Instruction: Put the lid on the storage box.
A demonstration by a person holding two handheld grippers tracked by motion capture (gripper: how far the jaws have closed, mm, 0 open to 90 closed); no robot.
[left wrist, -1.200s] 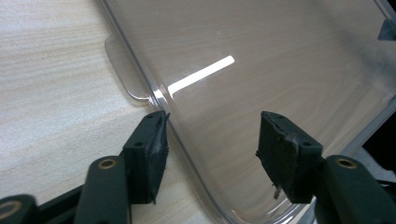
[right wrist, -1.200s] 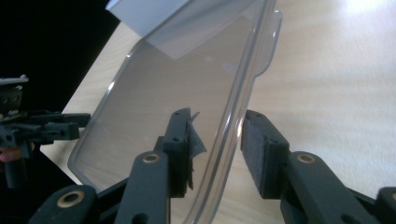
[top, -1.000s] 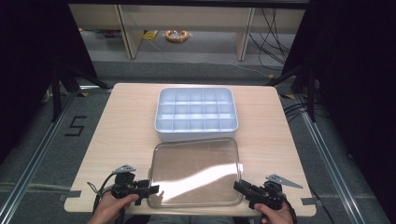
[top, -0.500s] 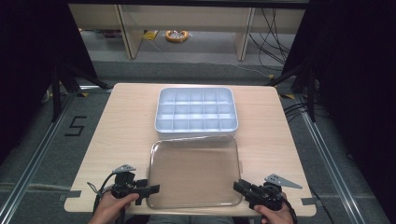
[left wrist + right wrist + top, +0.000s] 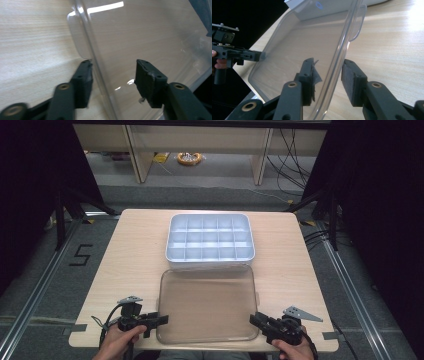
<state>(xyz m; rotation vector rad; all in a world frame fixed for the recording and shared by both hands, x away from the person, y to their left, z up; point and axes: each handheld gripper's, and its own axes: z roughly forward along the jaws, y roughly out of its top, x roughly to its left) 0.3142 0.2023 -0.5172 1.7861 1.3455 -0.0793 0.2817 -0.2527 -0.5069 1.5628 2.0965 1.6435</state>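
pale wood bench (image 5: 125, 255) carries a white compartment tray (image 5: 210, 241) well beyond both tongs, and between them, touching the tray's near side, lies the clear plastic lid (image 5: 207, 302). it looks light, thin, a bit flexible and slippery, so best taken by its raised rim on two opposite sides. left tongs (image 5: 161, 319) and right tongs (image 5: 255, 320) are both spread, each straddling a near side edge without pinching it.
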